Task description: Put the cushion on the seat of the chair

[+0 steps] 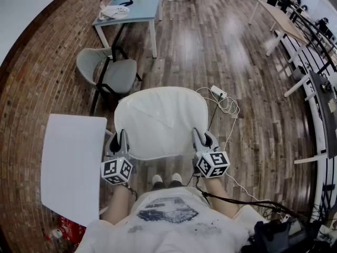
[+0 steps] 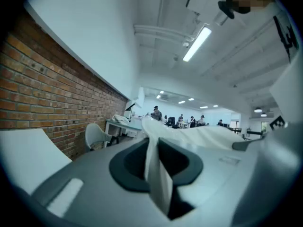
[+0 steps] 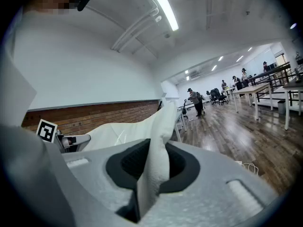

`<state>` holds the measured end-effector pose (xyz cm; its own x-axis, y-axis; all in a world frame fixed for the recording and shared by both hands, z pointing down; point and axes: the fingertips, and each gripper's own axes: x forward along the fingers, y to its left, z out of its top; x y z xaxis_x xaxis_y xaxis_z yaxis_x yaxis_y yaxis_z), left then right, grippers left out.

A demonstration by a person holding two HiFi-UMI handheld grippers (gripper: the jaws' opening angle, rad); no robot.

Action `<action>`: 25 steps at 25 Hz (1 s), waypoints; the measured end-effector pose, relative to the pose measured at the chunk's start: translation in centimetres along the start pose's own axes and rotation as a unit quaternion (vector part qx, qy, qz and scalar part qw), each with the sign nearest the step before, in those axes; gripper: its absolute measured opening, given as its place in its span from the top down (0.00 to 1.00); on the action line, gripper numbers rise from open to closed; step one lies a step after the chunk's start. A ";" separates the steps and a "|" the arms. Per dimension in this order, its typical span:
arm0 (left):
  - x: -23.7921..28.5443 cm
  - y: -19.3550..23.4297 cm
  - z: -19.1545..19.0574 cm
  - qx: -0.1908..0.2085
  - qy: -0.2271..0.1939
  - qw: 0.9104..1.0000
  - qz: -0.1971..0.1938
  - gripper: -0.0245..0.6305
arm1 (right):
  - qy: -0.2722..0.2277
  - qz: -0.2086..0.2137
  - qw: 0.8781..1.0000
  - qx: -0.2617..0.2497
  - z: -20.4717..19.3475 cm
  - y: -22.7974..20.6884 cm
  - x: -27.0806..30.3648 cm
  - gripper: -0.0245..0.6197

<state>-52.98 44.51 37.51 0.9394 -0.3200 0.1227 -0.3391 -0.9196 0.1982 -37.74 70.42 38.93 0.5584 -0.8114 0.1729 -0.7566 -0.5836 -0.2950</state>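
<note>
A white square cushion (image 1: 160,120) hangs flat in the air in front of me, above the wooden floor. My left gripper (image 1: 120,145) is shut on its near left edge, and the pinched fabric (image 2: 158,174) stands between the jaws in the left gripper view. My right gripper (image 1: 201,141) is shut on the near right edge, where a fold of cushion (image 3: 156,162) rises from the jaws. The grey chair (image 1: 108,74) stands farther off to the left, near the brick wall, its seat (image 1: 120,76) bare. It also shows small in the left gripper view, chair (image 2: 97,135).
A white table top (image 1: 71,165) lies close on my left. A light blue desk (image 1: 131,7) stands beyond the chair. A power strip with white cable (image 1: 220,96) lies on the floor to the right. Long desks (image 1: 287,28) line the right side.
</note>
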 end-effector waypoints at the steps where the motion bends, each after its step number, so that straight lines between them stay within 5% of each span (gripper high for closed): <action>1: 0.1 -0.3 0.1 0.001 0.000 1.000 -0.001 0.89 | 0.000 -0.001 1.000 0.000 0.1 -0.2 -0.1 0.89; 25: 6.5 -2.5 -0.8 -0.003 0.002 1.000 0.003 0.89 | -0.001 0.012 1.000 0.023 1.5 -6.2 3.4 0.89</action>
<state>-46.05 44.88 38.64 0.9375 -0.3238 0.1277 -0.3443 -0.9166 0.2032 -30.62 71.34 39.95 0.5420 -0.8245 0.1627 -0.7529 -0.5624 -0.3417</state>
